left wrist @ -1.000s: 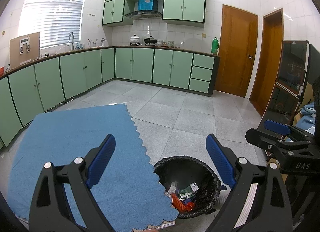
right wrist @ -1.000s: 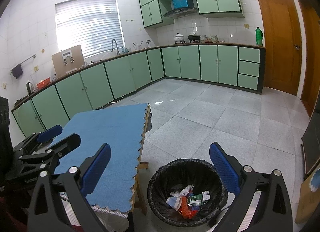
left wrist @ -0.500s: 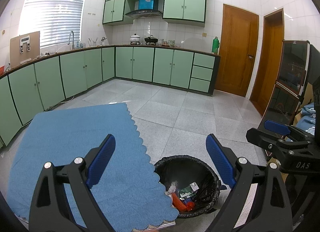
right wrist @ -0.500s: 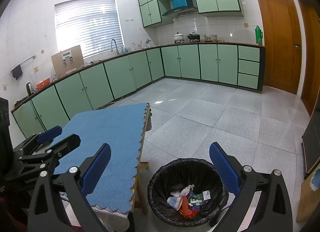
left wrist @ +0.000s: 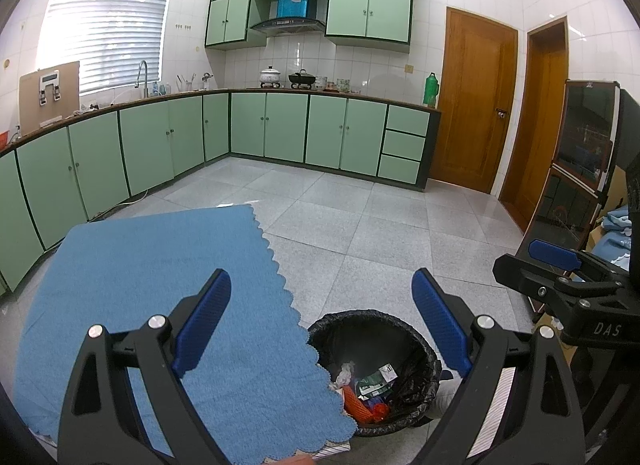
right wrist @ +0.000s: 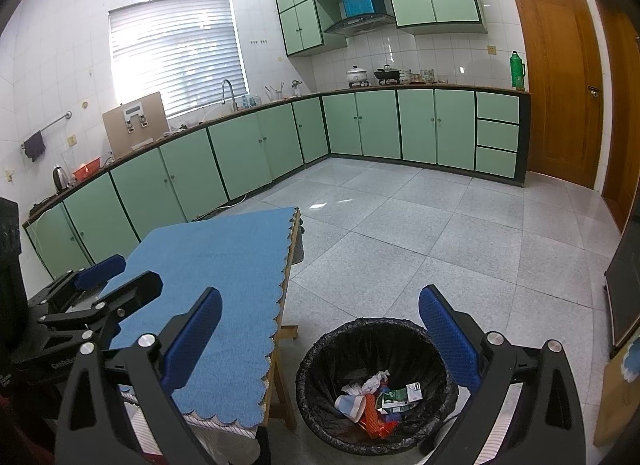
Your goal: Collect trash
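Apparently collection done: left gripper (left wrist: 320,325) and right gripper (right wrist: 320,341) both wide open, empty; trash (right wrist: 376,397) in bin (right wrist: 360,329) beside table corner. Blue cloth (left wrist: 160,285) bare; next, judged: scan for leftovers.

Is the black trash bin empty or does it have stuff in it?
It has stuff in it, but it is not full. The trash bin holds a small pile of crumpled paper and wrappers at the bottom.

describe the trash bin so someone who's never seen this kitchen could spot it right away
Find the table with the blue scalloped cloth in the middle of the grey tiled floor. On the floor just off its near right corner stands the trash bin, round and lined with a black bag. It is the only container on the floor, and crumpled paper, a cup and orange scraps lie in its bottom.
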A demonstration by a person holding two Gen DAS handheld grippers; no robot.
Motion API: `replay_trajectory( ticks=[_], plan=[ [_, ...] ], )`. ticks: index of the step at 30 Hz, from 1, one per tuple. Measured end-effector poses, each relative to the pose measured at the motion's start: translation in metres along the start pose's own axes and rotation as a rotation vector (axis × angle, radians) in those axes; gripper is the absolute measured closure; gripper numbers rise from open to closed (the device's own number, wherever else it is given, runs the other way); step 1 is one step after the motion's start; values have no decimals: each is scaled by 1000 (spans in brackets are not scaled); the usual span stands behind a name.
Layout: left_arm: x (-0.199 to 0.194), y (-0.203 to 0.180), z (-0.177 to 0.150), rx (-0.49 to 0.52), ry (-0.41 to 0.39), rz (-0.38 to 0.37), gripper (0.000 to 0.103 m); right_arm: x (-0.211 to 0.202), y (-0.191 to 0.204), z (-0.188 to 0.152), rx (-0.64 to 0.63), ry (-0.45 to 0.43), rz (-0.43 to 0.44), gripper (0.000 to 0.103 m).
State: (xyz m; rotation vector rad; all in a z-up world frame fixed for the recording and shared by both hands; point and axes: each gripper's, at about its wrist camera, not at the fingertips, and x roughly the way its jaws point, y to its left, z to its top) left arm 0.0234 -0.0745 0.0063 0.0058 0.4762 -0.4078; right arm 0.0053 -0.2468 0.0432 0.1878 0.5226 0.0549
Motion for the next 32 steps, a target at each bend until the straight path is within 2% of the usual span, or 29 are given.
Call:
replay_trajectory(
  ticks=[32],
  plan=[
    [2, -3, -3, -7, 14, -7, 14, 2, 0, 0, 5, 6, -3, 6]
  ],
)
